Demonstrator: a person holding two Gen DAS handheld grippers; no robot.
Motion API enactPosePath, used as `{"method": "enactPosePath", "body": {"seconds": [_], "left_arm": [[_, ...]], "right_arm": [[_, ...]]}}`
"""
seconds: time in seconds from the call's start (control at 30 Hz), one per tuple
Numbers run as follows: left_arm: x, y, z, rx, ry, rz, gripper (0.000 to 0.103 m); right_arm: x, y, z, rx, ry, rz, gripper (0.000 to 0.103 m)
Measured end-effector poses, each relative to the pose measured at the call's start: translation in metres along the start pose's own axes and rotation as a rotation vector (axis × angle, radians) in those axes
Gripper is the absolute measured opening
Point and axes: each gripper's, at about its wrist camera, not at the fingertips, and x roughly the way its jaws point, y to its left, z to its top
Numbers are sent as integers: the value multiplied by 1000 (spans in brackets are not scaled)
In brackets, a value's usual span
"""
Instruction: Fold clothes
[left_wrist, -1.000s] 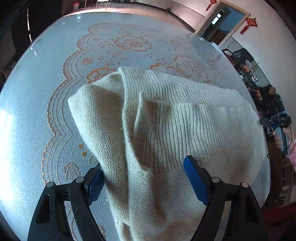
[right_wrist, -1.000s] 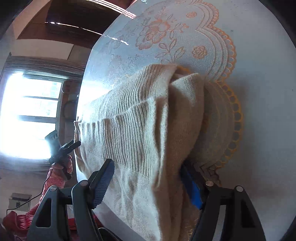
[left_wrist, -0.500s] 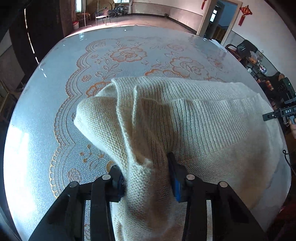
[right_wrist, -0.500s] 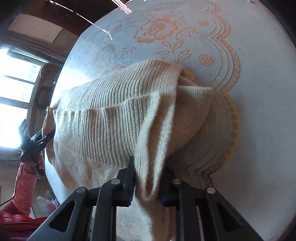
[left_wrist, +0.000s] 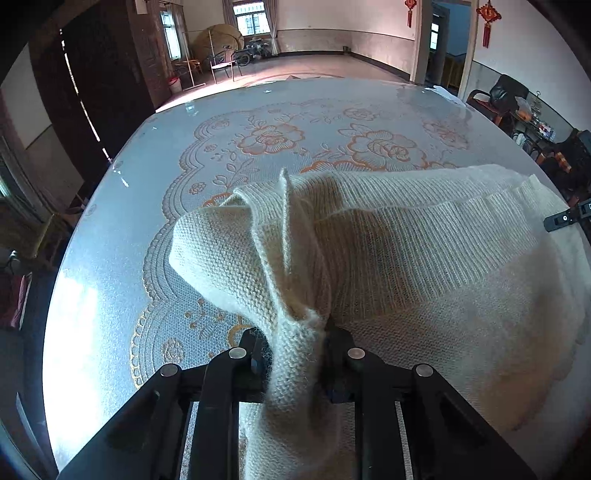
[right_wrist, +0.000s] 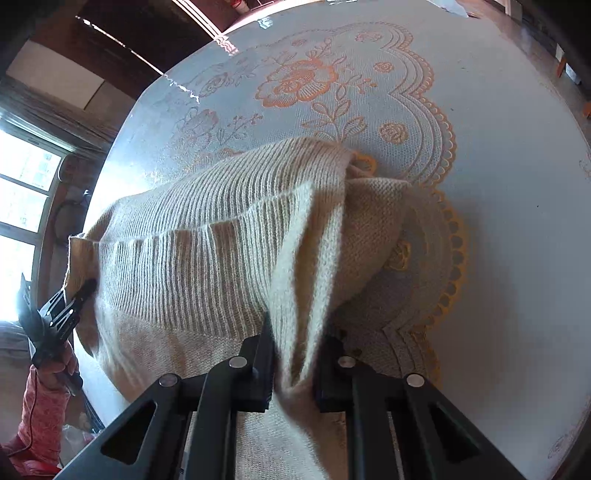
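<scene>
A cream knitted sweater (left_wrist: 424, 258) with a ribbed band lies bunched on the round table (left_wrist: 110, 295), raised into a fold between the two grippers. My left gripper (left_wrist: 297, 350) is shut on a pinched ridge of the sweater at its left end. In the right wrist view the same sweater (right_wrist: 207, 258) stretches off to the left, and my right gripper (right_wrist: 295, 358) is shut on a fold of it at its right end. The other gripper (right_wrist: 62, 314) shows at the sweater's far left corner, held by a hand in a red sleeve (right_wrist: 44, 406). The fingertips are buried in the knit.
The table carries a glossy white cloth with orange lace-pattern flowers (left_wrist: 269, 138). Its near rim curves close below both grippers. Chairs (left_wrist: 221, 66) and a doorway (left_wrist: 439, 40) stand across the room; a black chair and clutter (left_wrist: 517, 96) sit to the right.
Both grippers went from open around the sweater's folds to shut on them, and they have lifted the near edge, so the cameras now look more across the table.
</scene>
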Motion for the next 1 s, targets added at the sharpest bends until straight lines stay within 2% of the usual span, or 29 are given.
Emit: {"method": "enactPosePath", "body": {"seconds": [0.2,0.33,0.5,0.6,0.77,1.0], "left_arm": [[-19,1,2,-40,-38,44,20],[-48,4,0,-86,-92,68,20],[-98,10,-11,-146,-158,107,20],[-128,18,-22,-180,-192,172,20],[-180,41,-52,-300,-224,305,20],[-237,63,-108,-477,-244,475,20]], "right_arm": [[-15,13,6,-3,-68,35,14],[-27,12,14,-28,-114,68,13],[-60,46,13,-134,-165,108,13],[-81,68,17,-206,-189,134,13],[-91,132,35,-324,-209,182,13],[-84,254,50,-547,-194,232,13]]}}
